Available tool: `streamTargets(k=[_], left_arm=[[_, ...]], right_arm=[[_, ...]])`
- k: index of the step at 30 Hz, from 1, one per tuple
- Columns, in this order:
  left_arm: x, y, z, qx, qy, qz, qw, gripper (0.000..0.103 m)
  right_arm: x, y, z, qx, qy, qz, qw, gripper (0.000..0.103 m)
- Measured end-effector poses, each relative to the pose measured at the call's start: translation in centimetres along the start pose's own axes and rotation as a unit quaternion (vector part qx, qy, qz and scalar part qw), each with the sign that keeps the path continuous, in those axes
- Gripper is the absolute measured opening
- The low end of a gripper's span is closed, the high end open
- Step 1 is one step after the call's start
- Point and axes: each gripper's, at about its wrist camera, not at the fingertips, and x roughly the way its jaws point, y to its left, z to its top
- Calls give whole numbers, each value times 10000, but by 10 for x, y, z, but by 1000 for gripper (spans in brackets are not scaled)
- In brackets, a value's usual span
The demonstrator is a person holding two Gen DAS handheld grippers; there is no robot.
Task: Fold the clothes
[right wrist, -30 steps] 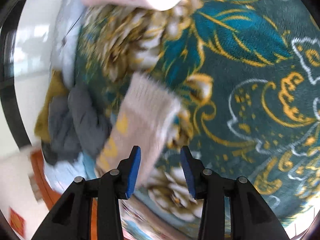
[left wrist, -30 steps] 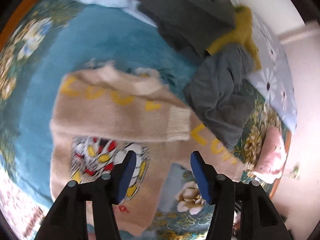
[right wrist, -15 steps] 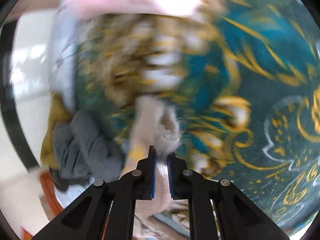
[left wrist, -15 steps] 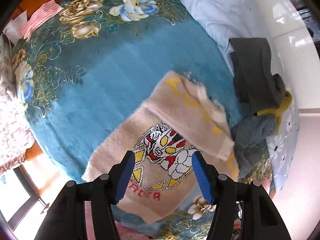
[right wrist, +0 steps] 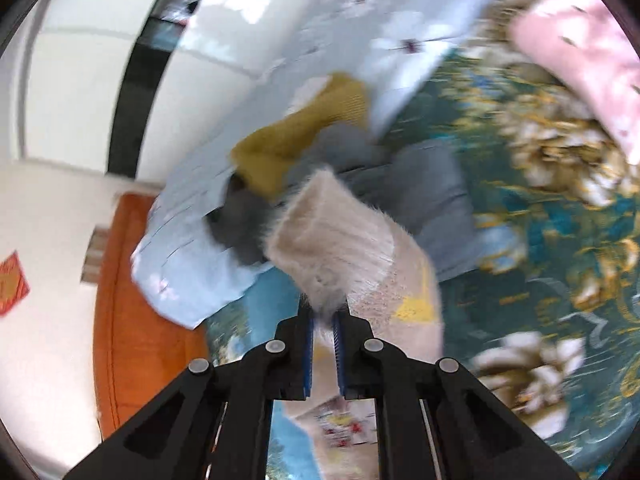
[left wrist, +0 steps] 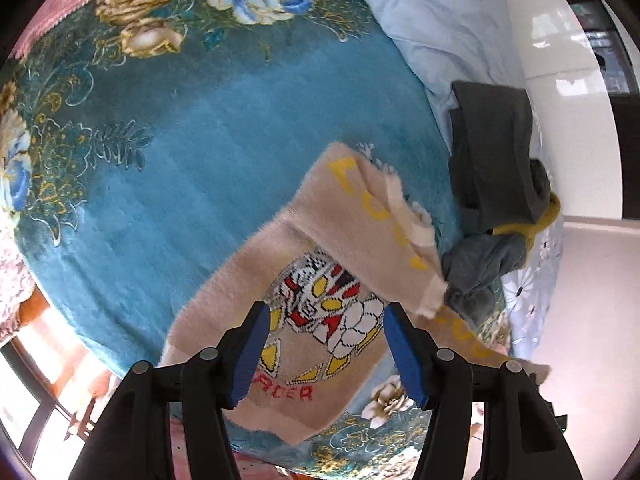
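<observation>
Across the bed lies a teal blanket [left wrist: 208, 168] with gold and white flowers along its border; a pale blue floral sheet [left wrist: 436, 24] covers the far side, against a glossy white wall [left wrist: 560, 60].

Left wrist view, left to right: pink cloth [left wrist: 60, 8] at the blanket's upper corner; bright window light low at the edge; then the beige sweater [left wrist: 256, 272], spread front up on the blanket near its near edge, cartoon print showing, one sleeve folded across the chest. The left gripper [left wrist: 324, 344] hovers above the print with jaws wide apart, holding nothing. Further right, a heap of dark grey, blue-grey and mustard clothes [left wrist: 492, 160] sits just beside the sweater's shoulder, partly on the sheet.

Right wrist view, blurred: an orange wooden bed frame [right wrist: 128, 300] and a red paper on the wall [right wrist: 12, 284], neither seen from the left gripper. The right gripper [right wrist: 323, 326] is clamped on the sweater's cuff [right wrist: 332, 240], which stands raised in front of the heap. A pink pillow [right wrist: 580, 52] lies at upper right.
</observation>
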Motion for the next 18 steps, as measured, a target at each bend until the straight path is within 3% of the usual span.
streamTargets(k=[5,10,18], left_arm=[[-8,60,35,-250,72,-42,9997,63],[-16,119,60,-623,125,-134,9979,63],[-14,205,76,-1328,240,-220,9906,63]], right_arm=[[36,90,-36,-530,192,210,9982,9],[103,134,-84,-369,595,345,9970,9],[217,169,-161,-647,1502,-565,9849,9]])
